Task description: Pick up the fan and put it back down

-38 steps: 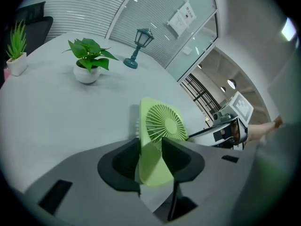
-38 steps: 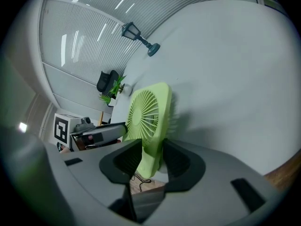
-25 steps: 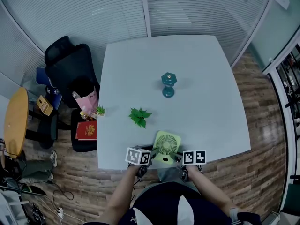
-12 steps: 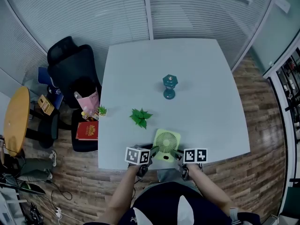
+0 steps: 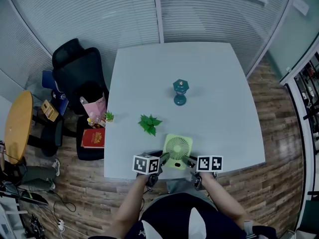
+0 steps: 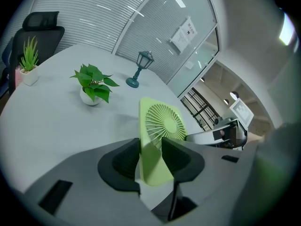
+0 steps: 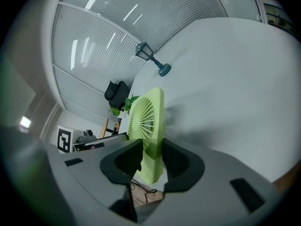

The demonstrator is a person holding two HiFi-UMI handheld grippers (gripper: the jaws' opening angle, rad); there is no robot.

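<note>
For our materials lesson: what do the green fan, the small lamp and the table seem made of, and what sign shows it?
Fan: probably moulded plastic, matt pale green; thin even grille ribs in one colour.
Lamp: painted metal or plastic, cannot tell; smooth teal coat.
Table: likely laminate or painted board; plain pale top, no grain.

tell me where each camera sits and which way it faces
Head view: on the person's head, looking down at the table; forearms, left gripper and right gripper show.
Left gripper view: on the left gripper, facing along its jaws toward the leafy plant; its jaws show.
Right gripper view: on the right gripper, facing along its jaws toward the office chair; its jaws show.
Shared: both gripper views show the fan in their jaws, and the lantern.
</note>
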